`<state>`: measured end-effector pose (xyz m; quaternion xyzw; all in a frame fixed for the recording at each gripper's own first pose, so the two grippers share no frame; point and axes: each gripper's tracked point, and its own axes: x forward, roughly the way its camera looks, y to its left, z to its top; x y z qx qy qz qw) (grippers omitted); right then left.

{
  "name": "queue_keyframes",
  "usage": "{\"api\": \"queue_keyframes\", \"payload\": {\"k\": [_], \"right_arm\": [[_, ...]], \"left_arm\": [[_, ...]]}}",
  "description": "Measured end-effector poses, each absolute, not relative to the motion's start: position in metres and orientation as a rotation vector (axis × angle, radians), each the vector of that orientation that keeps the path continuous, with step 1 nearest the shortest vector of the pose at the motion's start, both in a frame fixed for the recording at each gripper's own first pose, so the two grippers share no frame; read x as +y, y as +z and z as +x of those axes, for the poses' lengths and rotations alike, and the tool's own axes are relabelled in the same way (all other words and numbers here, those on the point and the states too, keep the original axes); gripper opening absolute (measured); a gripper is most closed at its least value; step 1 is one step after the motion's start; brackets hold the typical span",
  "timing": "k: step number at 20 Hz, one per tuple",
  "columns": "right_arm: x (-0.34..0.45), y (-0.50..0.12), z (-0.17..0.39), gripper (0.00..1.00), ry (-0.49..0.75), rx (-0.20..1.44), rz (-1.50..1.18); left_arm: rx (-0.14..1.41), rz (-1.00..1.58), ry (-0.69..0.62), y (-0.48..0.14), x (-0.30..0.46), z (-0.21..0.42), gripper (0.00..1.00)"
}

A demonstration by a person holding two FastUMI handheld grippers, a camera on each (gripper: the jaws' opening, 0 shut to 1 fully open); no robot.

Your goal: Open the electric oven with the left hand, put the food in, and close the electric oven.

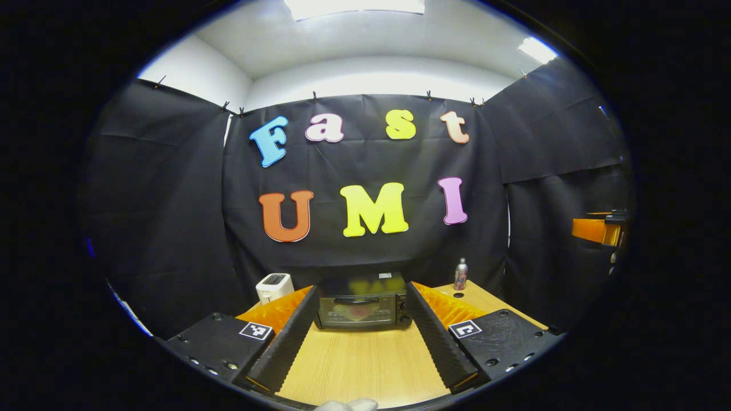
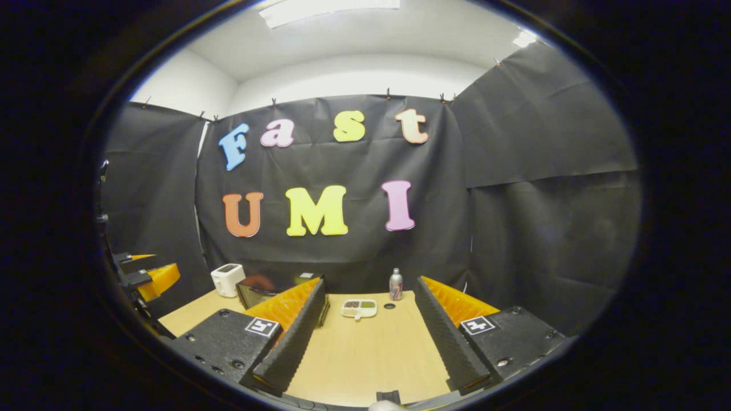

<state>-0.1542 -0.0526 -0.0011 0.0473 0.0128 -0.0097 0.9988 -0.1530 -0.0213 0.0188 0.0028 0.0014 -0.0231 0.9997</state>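
A small black electric oven (image 1: 362, 306) stands at the back of the wooden table, door closed, framed between the fingers of my left gripper (image 1: 362, 311), which is open and well short of it. In the right gripper view the oven (image 2: 260, 292) shows partly behind the left finger. A white tray of food (image 2: 359, 308) lies on the table beyond my right gripper (image 2: 368, 302), which is open and holds nothing. The left gripper (image 2: 143, 277) appears at the far left of the right gripper view, and the right gripper (image 1: 599, 229) at the right edge of the left gripper view.
A white toaster (image 1: 274, 286) stands left of the oven. A small metal bottle (image 1: 460, 274) stands at the back right, next to a round hole in the tabletop (image 1: 458, 295). The wooden table (image 1: 365, 365) stretches bare in front of both grippers.
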Motion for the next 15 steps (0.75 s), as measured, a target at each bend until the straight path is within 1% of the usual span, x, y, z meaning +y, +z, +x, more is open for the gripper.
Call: {"api": "queue_keyframes", "payload": {"k": [1,2,8,15], "right_arm": [[-0.055,-0.002,-0.159,0.96,-0.012,0.024,0.096],[-0.055,-0.002,-0.164,0.96,-0.007,0.023,0.101],[-0.05,-0.003,-0.181,0.96,0.025,0.027,0.118],[-0.05,0.004,-0.184,0.96,0.018,0.024,0.098]], "left_arm": [[-0.002,-0.005,-0.045,0.023,-0.024,-0.16,1.0],[-0.004,-0.013,-0.045,0.025,-0.027,-0.166,0.96],[-0.022,-0.009,-0.011,0.036,-0.025,-0.187,0.96],[-0.027,-0.014,-0.03,0.041,-0.031,-0.186,0.96]]}}
